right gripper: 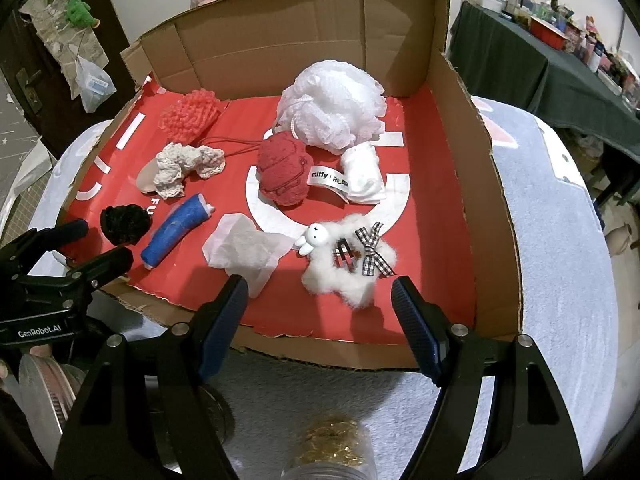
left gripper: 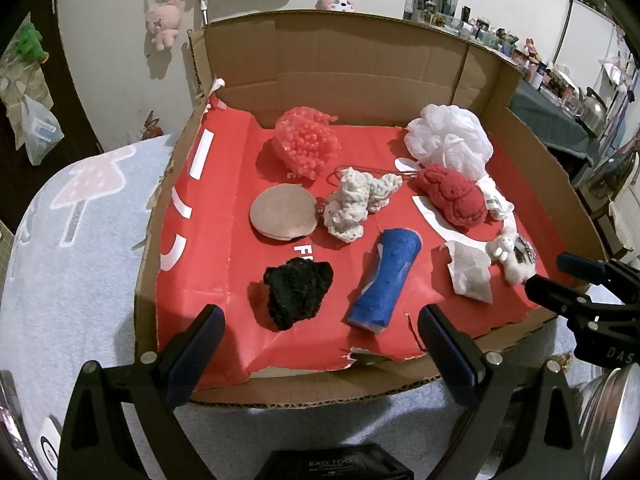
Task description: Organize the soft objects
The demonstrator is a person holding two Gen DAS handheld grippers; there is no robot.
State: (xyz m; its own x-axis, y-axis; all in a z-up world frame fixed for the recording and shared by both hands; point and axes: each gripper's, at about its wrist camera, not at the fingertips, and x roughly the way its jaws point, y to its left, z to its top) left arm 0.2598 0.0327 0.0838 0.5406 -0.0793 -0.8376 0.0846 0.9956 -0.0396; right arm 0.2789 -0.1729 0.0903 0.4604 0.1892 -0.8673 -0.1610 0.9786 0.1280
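Soft things (left gripper: 352,204) lie spread apart in the box (left gripper: 344,52), fitting sorted or unsorted; both tongs (left gripper: 320,340) (right gripper: 316,312) gape empty.

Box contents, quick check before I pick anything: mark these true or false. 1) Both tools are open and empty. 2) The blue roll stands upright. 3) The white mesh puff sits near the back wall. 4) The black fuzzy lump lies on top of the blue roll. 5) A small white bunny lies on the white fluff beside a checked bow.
1) True: the left tool and right tool are both open, holding nothing.
2) False: the blue roll lies on its side.
3) True: the mesh puff is at the back of the box.
4) False: the black lump lies apart, beside the roll.
5) True: the bunny, fluff and bow.
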